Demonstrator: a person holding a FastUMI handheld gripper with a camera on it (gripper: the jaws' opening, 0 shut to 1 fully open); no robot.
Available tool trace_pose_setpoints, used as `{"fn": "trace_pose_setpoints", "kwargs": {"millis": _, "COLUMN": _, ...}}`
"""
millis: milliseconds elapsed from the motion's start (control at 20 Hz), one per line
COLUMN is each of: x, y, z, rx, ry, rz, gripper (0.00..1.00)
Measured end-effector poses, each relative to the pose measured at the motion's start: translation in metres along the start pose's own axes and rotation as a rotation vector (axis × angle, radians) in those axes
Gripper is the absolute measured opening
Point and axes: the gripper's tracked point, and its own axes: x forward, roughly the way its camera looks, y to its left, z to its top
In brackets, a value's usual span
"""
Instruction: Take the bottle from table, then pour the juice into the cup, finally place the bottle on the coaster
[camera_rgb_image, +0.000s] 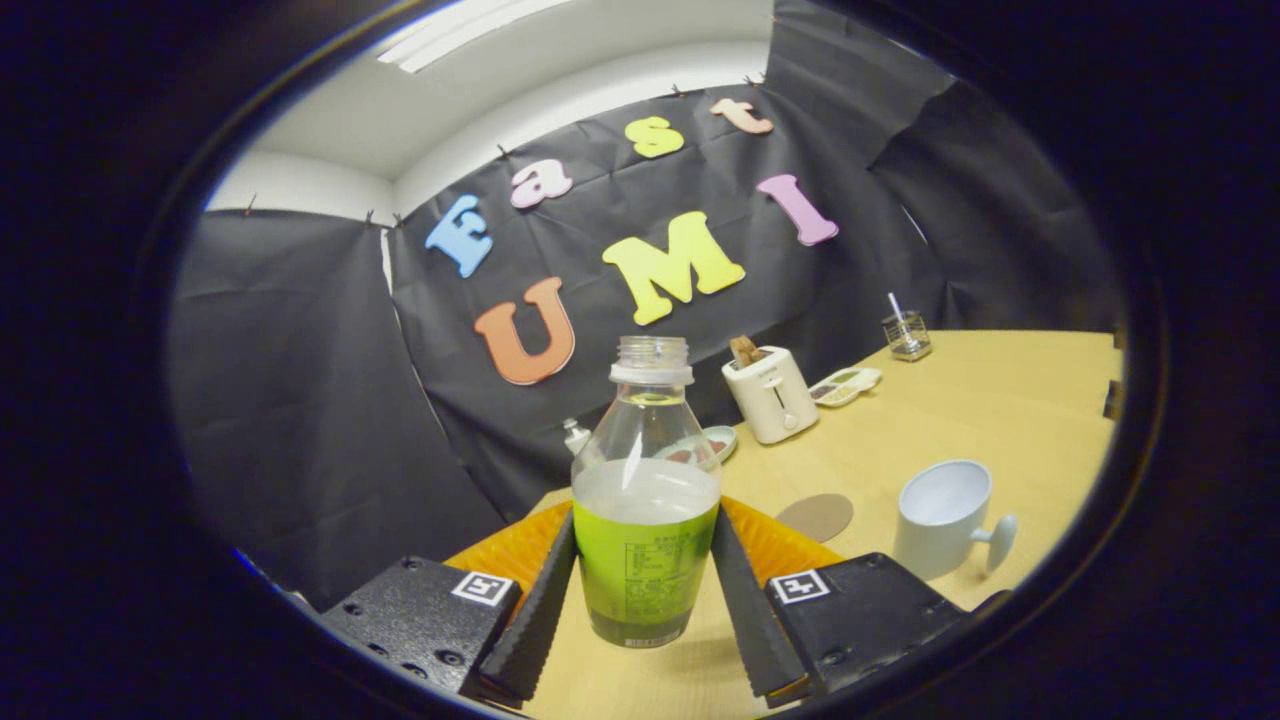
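Note:
A clear, uncapped bottle (645, 500) with a green label and pale juice stands between my two fingers, and my gripper (642, 590) is shut on its labelled lower body. The bottle's base seems lifted a little above the wooden table (960, 420), and the whole view is tilted. A white cup (942, 515) with its handle toward the right sits on the table to the right of the bottle. A round brown coaster (816, 516) lies flat between the bottle and the cup, a little farther off.
An orange ribbed plate (775, 545) lies behind the bottle. Farther back are a white toaster (771, 394) with toast, a small dish (712, 441), a divided tray (846, 386), a small white bottle (576, 434) and a wire holder (907, 335).

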Motion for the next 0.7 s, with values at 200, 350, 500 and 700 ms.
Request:
{"fn": "trace_pose_setpoints", "kwargs": {"millis": 200, "x": 0.004, "y": -0.017, "z": 0.008, "rx": 0.168, "ry": 0.011, "rz": 0.026, "gripper": 0.79}}
{"fn": "trace_pose_setpoints", "kwargs": {"millis": 350, "x": 0.007, "y": -0.022, "z": 0.010, "rx": 0.232, "ry": 0.033, "rz": 0.058, "gripper": 0.79}}
{"fn": "trace_pose_setpoints", "kwargs": {"millis": 500, "x": 0.012, "y": -0.025, "z": 0.013, "rx": 0.321, "ry": 0.047, "rz": 0.093, "gripper": 0.78}}
{"fn": "trace_pose_setpoints", "kwargs": {"millis": 700, "x": 0.014, "y": -0.027, "z": 0.018, "rx": 0.442, "ry": 0.054, "rz": 0.110, "gripper": 0.78}}
